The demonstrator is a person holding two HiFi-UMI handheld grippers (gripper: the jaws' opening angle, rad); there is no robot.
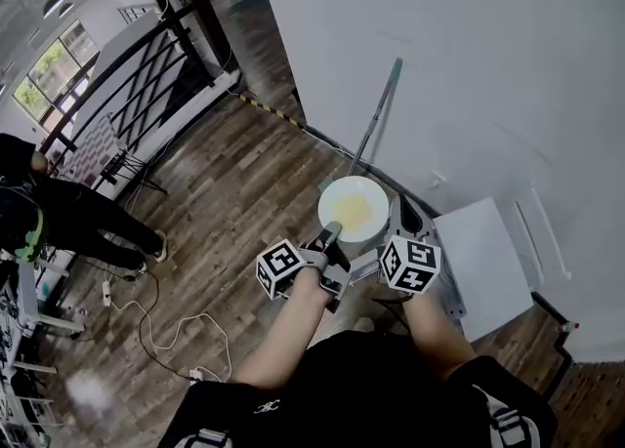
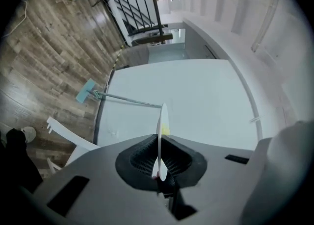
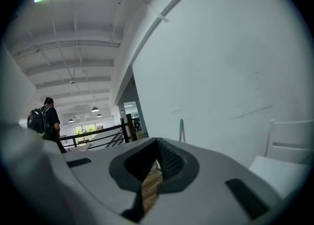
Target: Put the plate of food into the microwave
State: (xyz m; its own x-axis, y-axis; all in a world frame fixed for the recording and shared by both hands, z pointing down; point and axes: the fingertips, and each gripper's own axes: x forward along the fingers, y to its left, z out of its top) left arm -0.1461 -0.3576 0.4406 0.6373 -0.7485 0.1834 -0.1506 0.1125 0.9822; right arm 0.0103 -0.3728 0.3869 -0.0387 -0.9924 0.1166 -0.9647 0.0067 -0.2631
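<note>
A white plate (image 1: 375, 191) with yellow food (image 1: 352, 209) hangs level above the wooden floor, in front of the person's body. My left gripper (image 1: 332, 233) is shut on the plate's near rim. The left gripper view has the plate (image 2: 162, 118) edge-on, pinched between the ribbed black pads, with a bit of yellow food (image 2: 166, 130) showing beside it. My right gripper (image 1: 401, 208) is just right of the plate, jaws shut with nothing in them; in its own view the right gripper (image 3: 157, 146) points at a bare white wall. No microwave is in view.
A white table (image 1: 488, 261) stands at the right against the white wall. A mop (image 1: 376, 119) leans on that wall beyond the plate. A person in dark clothes (image 1: 59, 212) stands far left by a black railing (image 1: 146, 75). Cables (image 1: 166, 329) lie on the floor.
</note>
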